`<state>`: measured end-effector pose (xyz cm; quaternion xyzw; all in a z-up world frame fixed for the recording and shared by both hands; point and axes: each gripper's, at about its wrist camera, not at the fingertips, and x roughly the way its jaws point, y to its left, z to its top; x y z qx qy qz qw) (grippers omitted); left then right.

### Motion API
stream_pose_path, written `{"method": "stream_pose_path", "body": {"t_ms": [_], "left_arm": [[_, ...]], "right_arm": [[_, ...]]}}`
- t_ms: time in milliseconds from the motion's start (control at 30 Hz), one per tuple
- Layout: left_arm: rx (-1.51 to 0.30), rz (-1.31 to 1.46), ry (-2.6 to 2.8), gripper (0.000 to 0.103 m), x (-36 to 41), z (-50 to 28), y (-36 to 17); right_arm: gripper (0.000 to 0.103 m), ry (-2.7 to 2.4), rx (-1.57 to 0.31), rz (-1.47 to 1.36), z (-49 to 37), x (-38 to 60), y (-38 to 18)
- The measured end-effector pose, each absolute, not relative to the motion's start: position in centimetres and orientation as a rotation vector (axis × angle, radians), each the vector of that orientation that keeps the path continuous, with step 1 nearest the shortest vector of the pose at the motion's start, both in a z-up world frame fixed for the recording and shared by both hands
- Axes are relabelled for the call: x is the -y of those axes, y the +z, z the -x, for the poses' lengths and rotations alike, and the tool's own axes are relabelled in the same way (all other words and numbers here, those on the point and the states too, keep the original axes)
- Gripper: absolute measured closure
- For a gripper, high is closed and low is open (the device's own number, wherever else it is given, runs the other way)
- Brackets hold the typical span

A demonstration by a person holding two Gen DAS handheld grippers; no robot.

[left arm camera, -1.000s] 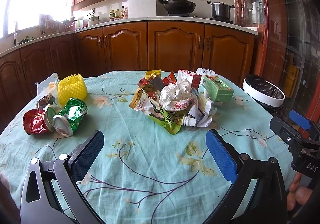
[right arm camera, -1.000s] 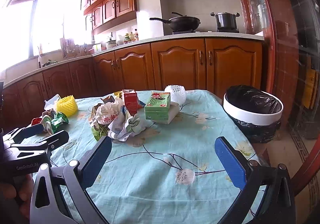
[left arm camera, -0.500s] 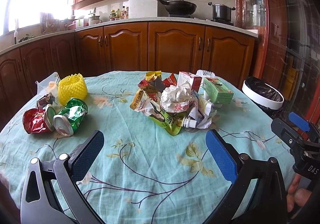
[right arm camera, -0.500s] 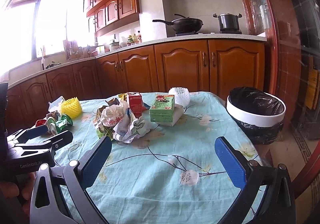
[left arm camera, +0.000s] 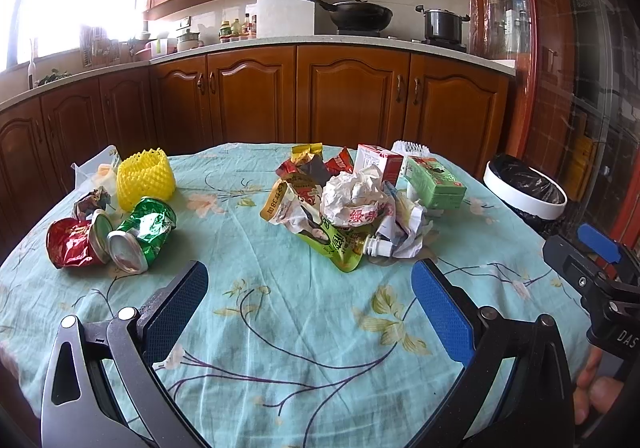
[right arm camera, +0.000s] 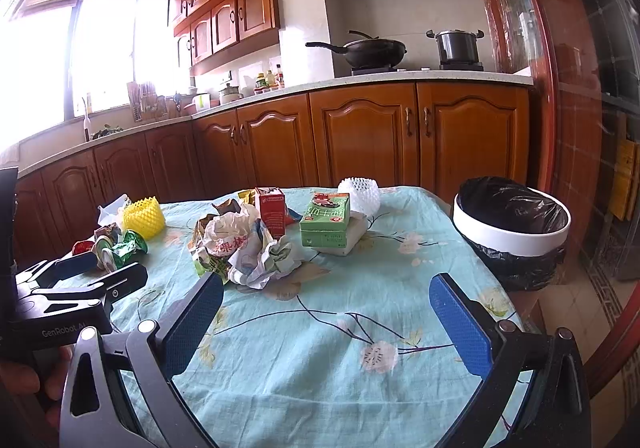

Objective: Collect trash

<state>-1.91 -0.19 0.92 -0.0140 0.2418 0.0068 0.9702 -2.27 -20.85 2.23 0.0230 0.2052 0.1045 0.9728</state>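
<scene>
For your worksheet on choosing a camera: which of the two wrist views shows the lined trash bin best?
The right wrist view. There the trash bin stands whole beside the table: white rim, black liner and open mouth are all visible. In the left wrist view the trash bin sits small near the right edge, its lower part hidden behind the table.

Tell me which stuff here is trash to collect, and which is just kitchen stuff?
For the job: red can, green can, yellow net, wrapper pile, red carton, green carton, white net, bin.

Just lying about: wok, pot, bottles.
</scene>
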Motion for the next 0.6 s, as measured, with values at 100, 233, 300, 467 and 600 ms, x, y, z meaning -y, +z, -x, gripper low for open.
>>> {"method": "stream_pose_path", "body": {"t_ms": [100,233,300,467,600], "left_arm": [[-0.487,0.028,0.012,0.0,0.18,1.93,0.99],[-0.488,0.027,0.009,0.0,0.31,1.89,1.07],[-0.489,0.027,0.008,0.0,0.35,1.88,1.1],[-0.489,0.027,0.008,0.0,0.37,1.86,1.09],[-0.49,0.028,0.007,0.0,0.36,1.86,1.08]], "right_arm": [[0.0,0.212,-0.412,-0.047,2.26,20.88,2.25],[0.0,0.217,-0.41,-0.048,2.31,20.81,2.35],[0.0,0.219,-0.408,-0.048,2.35,20.8,2.41],[0.0,0.223,-0.408,-0.05,2.29,20.75,2.48],[0.0,0.223,-0.407,-0.049,2.3,20.73,2.47]]}}
